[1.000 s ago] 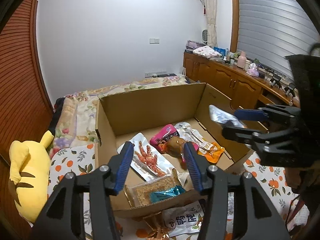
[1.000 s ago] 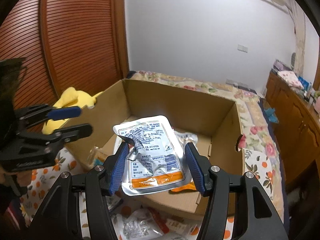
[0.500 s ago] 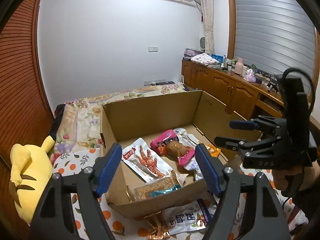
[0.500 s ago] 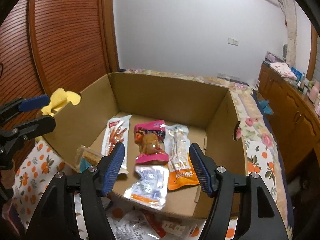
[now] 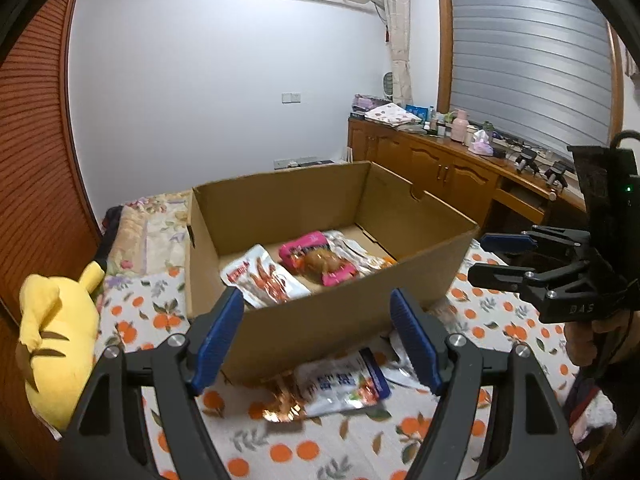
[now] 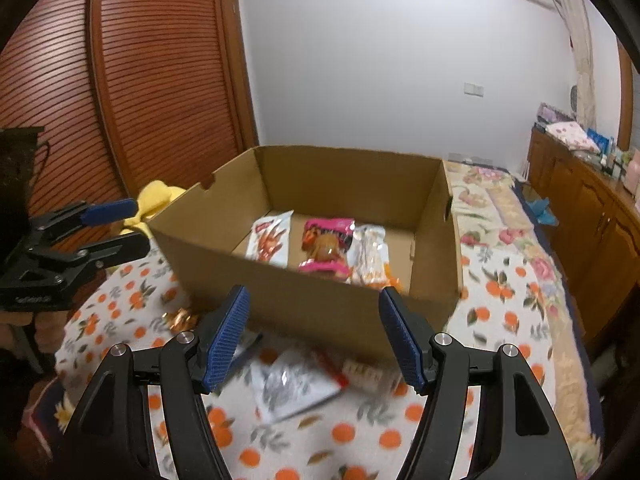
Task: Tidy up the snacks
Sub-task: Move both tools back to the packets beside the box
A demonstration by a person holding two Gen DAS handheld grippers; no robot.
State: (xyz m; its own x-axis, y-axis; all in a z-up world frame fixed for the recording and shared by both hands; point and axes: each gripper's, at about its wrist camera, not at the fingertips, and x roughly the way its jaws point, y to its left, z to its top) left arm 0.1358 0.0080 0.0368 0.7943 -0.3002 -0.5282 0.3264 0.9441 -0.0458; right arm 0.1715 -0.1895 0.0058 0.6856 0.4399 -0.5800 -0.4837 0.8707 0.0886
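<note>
An open cardboard box (image 5: 328, 320) (image 6: 304, 304) stands on the orange-print bedspread. Inside lie a chicken-feet packet (image 5: 262, 278) (image 6: 270, 240), a pink packet (image 5: 320, 262) (image 6: 326, 244) and a clear-and-orange packet (image 6: 370, 252). Loose snack packets lie in front of the box: a white-and-blue one (image 5: 340, 384), a gold wrapper (image 5: 282, 400), a silver one (image 6: 294, 388). My left gripper (image 5: 318, 340) is open and empty, low before the box. My right gripper (image 6: 314, 336) is open and empty, also before the box; it shows at the right in the left wrist view (image 5: 500, 256).
A yellow plush toy (image 5: 56, 340) lies left of the box. A wooden slatted wardrobe (image 6: 140, 80) stands to the left. A wooden cabinet with clutter (image 5: 460, 168) runs along the right wall. The floral bed (image 6: 492, 216) stretches behind the box.
My right gripper opened and dropped the silver packet into the box. Both grippers then pulled back and down to the box's near side; the left one opened wider.
</note>
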